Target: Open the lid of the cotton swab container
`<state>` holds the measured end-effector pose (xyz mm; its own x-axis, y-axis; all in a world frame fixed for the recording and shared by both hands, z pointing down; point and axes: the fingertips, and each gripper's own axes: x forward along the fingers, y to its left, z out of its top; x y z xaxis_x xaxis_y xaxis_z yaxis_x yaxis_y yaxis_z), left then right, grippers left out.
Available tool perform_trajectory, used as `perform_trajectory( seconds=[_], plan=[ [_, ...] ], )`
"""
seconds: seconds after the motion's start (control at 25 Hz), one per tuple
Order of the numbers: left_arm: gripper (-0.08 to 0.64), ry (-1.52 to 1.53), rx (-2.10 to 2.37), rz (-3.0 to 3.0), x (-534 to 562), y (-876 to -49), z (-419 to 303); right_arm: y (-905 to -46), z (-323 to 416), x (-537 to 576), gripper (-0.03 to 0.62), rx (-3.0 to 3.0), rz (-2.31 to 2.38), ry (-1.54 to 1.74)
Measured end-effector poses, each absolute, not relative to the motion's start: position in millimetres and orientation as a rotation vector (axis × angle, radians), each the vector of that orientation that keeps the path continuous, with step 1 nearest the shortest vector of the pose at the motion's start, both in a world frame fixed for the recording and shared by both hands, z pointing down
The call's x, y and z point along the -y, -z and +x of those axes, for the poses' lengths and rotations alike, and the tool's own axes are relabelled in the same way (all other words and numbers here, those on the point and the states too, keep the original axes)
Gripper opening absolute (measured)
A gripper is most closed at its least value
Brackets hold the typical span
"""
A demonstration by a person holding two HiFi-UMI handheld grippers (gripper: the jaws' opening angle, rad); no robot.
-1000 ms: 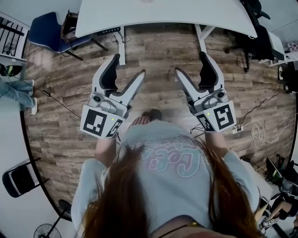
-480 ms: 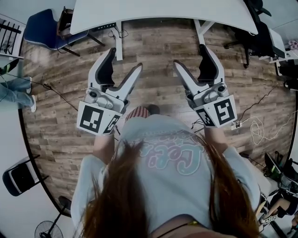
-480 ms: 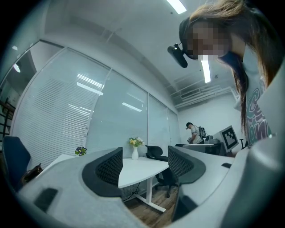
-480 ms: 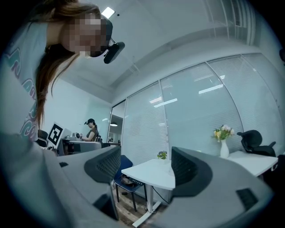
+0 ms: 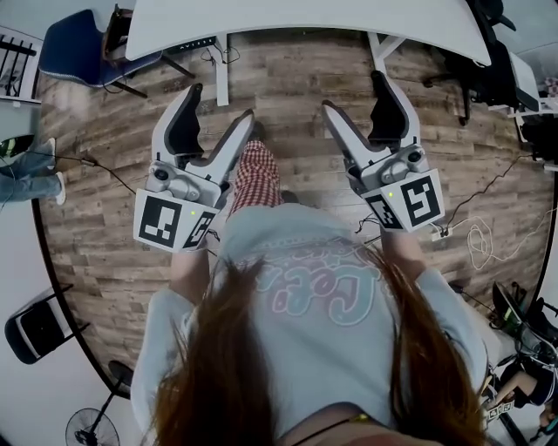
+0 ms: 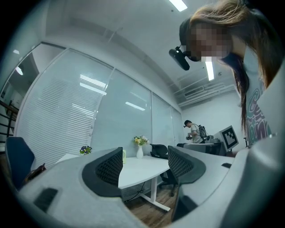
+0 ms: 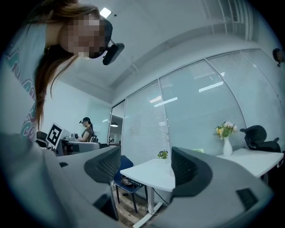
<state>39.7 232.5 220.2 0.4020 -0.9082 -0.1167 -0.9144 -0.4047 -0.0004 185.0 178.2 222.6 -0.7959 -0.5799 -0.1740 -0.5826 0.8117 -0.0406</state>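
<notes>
No cotton swab container can be made out in any view. In the head view my left gripper [image 5: 221, 104] and right gripper [image 5: 353, 91] are held out at waist height over the wooden floor, both open and empty, pointing at a white table [image 5: 305, 17]. The left gripper [image 6: 144, 153] looks along its jaws at that table [image 6: 133, 171], where a small pale green object [image 6: 124, 156] stands beside a vase of flowers [image 6: 140, 147]; what it is I cannot tell. The right gripper [image 7: 146, 156] also faces the table [image 7: 151, 173].
A blue chair [image 5: 70, 43] stands left of the table and black office chairs [image 5: 488, 61] to its right. Cables [image 5: 488, 244] lie on the floor at right. A leg in red check trousers [image 5: 253, 174] steps between the grippers. Another person [image 6: 192, 131] stands far off.
The person has stepped forward, so the white table is nearer. A leg in red check trousers has swung forward between the grippers. Both grippers stay open.
</notes>
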Motion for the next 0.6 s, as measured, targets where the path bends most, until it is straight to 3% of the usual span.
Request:
perform_trajectory(
  seconds=[0.6],
  plan=[
    [0.288,-0.198,-1.576,-2.611,-122,-221,-15,-219,130,-79,0.339,-2.794,-0.977,-0.091]
  ],
)
